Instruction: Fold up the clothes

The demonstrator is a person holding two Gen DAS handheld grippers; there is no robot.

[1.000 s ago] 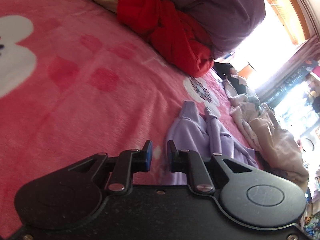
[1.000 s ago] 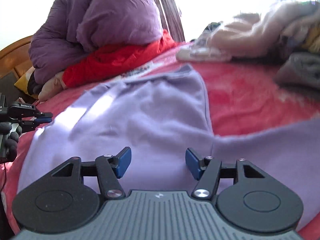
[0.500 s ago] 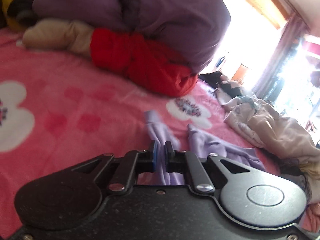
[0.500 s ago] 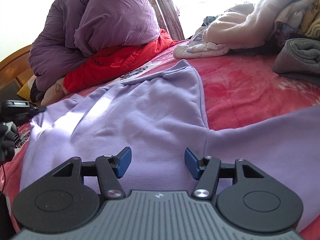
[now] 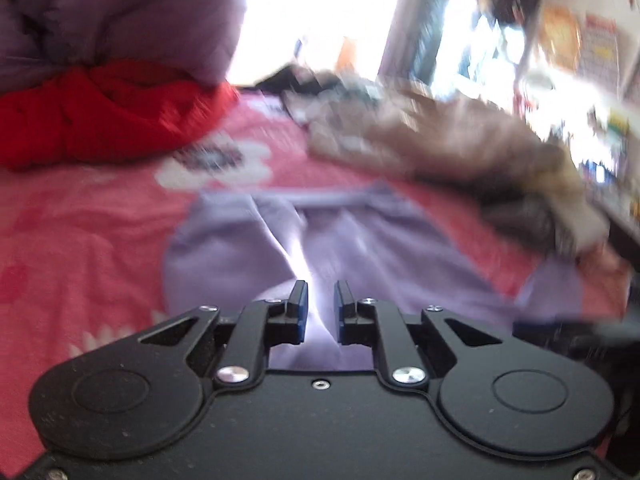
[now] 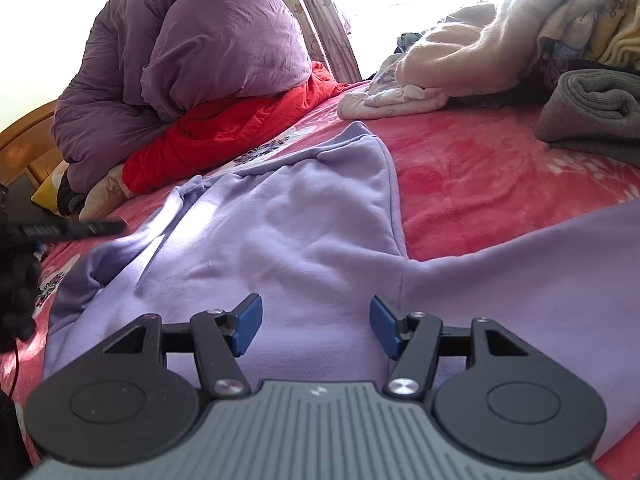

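Observation:
A lavender sweatshirt lies spread on the pink floral blanket. In the right wrist view my right gripper hovers low over its body, open, nothing between the pads, and one sleeve runs off to the right. My left gripper stands over the garment's other side with a ridge of the lavender sweatshirt caught between its narrow jaws, which are opening. This view is blurred. The left gripper also shows at the left edge of the right wrist view, held by a dark-gloved hand.
A purple duvet sits on a red quilt at the head of the bed. Cream and beige clothes are piled at the back right beside a folded grey garment. A bright window is behind.
My left gripper shut on the sweatshirt's left side, rose, rolled level and swung in over the garment, pulling a fold with it. The right gripper has stayed put.

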